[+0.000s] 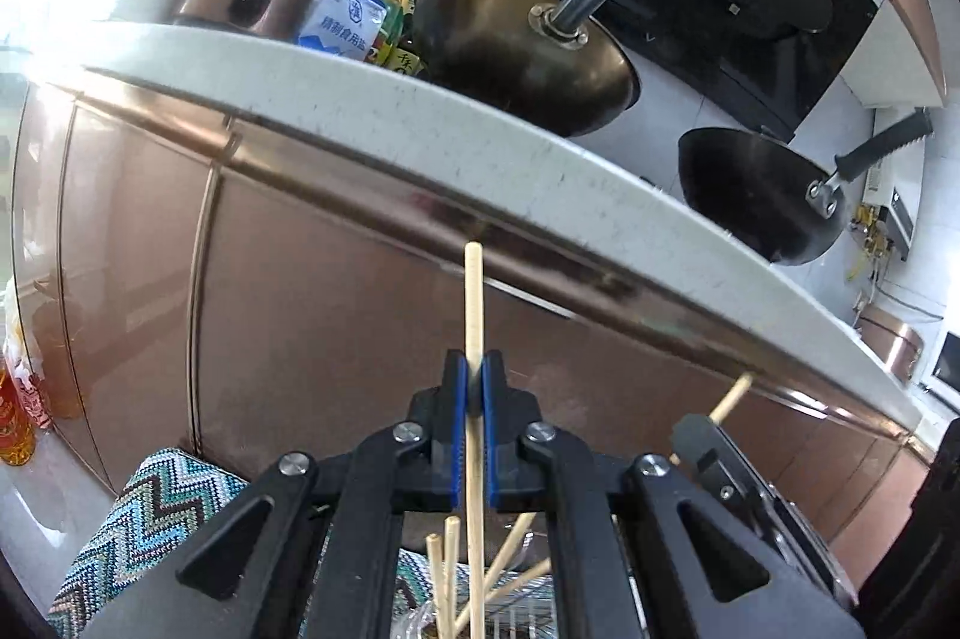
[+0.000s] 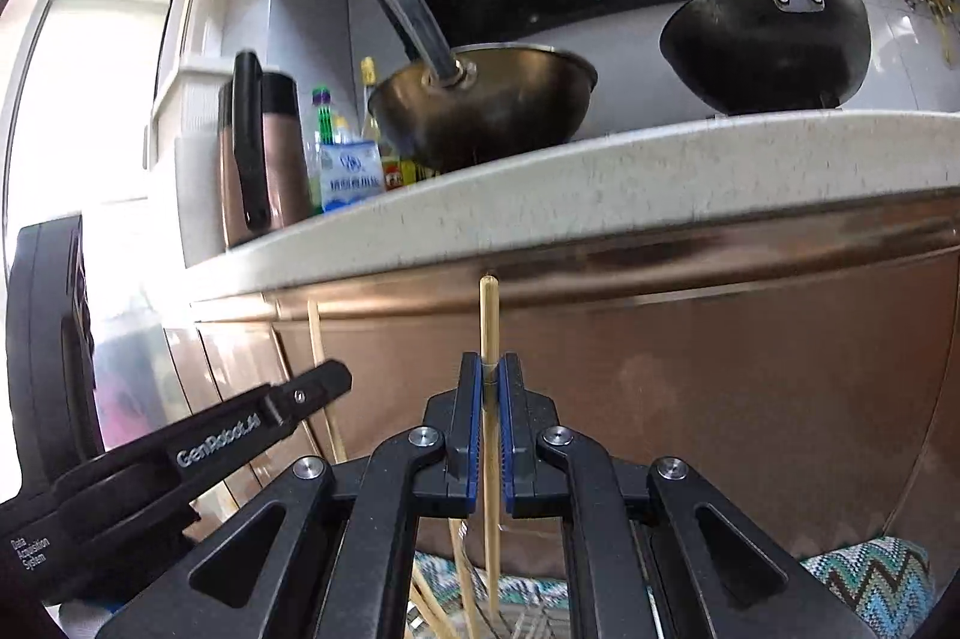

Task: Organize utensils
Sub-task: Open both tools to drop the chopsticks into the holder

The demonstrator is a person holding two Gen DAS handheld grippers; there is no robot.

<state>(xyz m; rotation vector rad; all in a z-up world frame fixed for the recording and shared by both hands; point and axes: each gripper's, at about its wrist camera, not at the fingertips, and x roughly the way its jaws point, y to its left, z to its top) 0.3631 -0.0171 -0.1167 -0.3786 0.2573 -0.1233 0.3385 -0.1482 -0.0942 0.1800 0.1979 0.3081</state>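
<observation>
Holding one chopstick apiece, both tools face the brown cabinet front below the counter [image 1: 420,123] edge. Left tool [image 1: 474,387]: blue pads closed on a pale chopstick [image 1: 473,303] that runs straight along the tool's line, its blunt end projecting beyond the tips toward the cabinet, its rear length passing back under the tool. Right tool [image 2: 491,387]: closed likewise on a darker chopstick [image 2: 488,321], same lengthwise lie. The tools sit side by side, near each other; each appears at the edge of the other's view, and neither is clearly nearer the counter. Beneath and behind both, loose chopsticks [image 1: 444,579] lean at mixed angles from a container that is largely hidden; its kind cannot be told, nor can a count be given. It appears to rest on a zigzag cloth [image 1: 150,513]. Farther off, on the counter, stand two woks [image 2: 480,105], bottles and a salt bag [image 2: 351,174]; whether the woks hold anything cannot be seen from below. The next placement likely turns on keeping each stick's long axis parallel to its fellows.
</observation>
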